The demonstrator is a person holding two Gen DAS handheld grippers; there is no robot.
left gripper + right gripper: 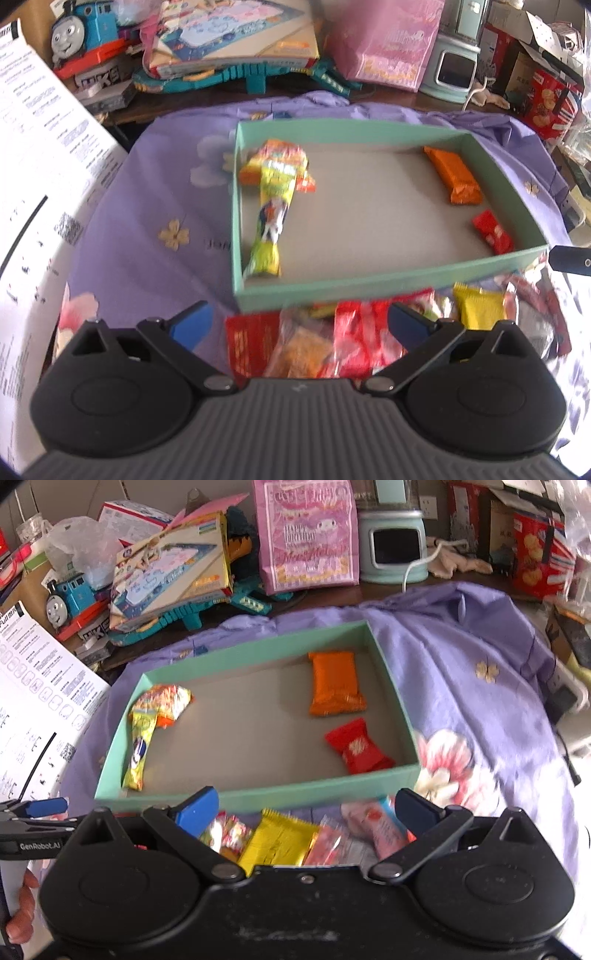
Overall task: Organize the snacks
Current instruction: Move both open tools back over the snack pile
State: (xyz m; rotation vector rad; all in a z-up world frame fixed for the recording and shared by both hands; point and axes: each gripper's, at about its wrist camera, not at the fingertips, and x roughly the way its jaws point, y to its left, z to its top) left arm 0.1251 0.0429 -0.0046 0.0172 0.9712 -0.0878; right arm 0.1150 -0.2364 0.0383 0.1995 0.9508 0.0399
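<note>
Two claws, both mine, hang spread wide and hold nothing. My left claw [299, 323] sits over the left part of the loose snack pile, with a red packet [248, 341] and a clear bag of orange bits [304, 350] showing between its blue fingertips [192, 319]. My right claw [308, 808] hovers over the right part of the same pile; a yellow packet [277, 840] lies between its fingers, and a pink wrapper [384, 825] sits just inside the right-hand finger.

Just beyond both claws stands the green box [258, 797], its near wall close to the fingertips and the pile lying against that wall on the outside. Four snacks lie in the box. A long yellow-green packet [271, 218] runs along the left wall, its far end overlapping a bright orange-and-yellow bag [170, 701] in the far left corner. An orange bar [336, 683] lies toward the far right, and a red candy [356, 751] lies nearer me by the right wall, apart from the bar.

Everything rests on a purple flowered cloth [461, 657] spread over the surface. White printed sheets [44, 155] lie to the left. Behind the cloth I see a blue toy train [79, 31], a pink gift bag [310, 535] and a pale green appliance [393, 550].
</note>
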